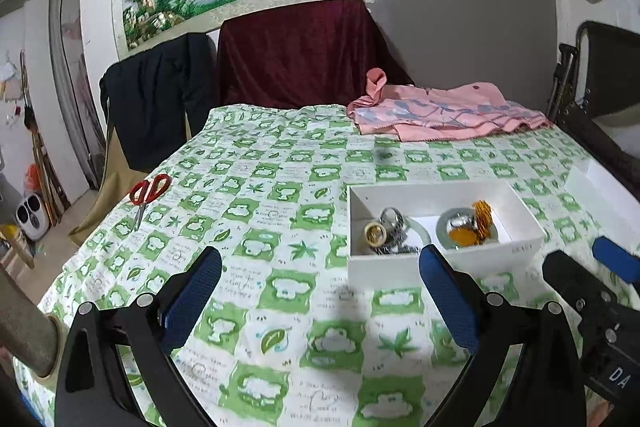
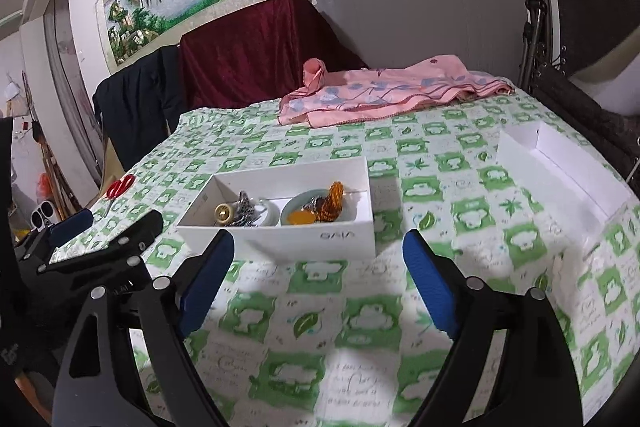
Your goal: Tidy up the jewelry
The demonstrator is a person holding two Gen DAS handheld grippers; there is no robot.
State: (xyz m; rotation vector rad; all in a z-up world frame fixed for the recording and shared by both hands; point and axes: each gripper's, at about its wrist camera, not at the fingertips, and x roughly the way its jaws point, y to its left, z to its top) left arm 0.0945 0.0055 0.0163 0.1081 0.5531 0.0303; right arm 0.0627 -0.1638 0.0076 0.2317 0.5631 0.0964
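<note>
Both the right gripper (image 2: 318, 263) and the left gripper (image 1: 320, 287) hang with jaws spread, empty, short of the white jewelry box (image 2: 280, 227) (bangles and chains piled inside). Approach slowly, picking one piece.

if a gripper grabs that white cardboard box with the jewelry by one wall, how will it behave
The white cardboard box has thin walls, so a pinched side would probably flex. It is open-topped and holds loose pieces such as the amber bead bracelet, so tilting could spill them. It likely slides easily on the green-patterned tablecloth.
</note>
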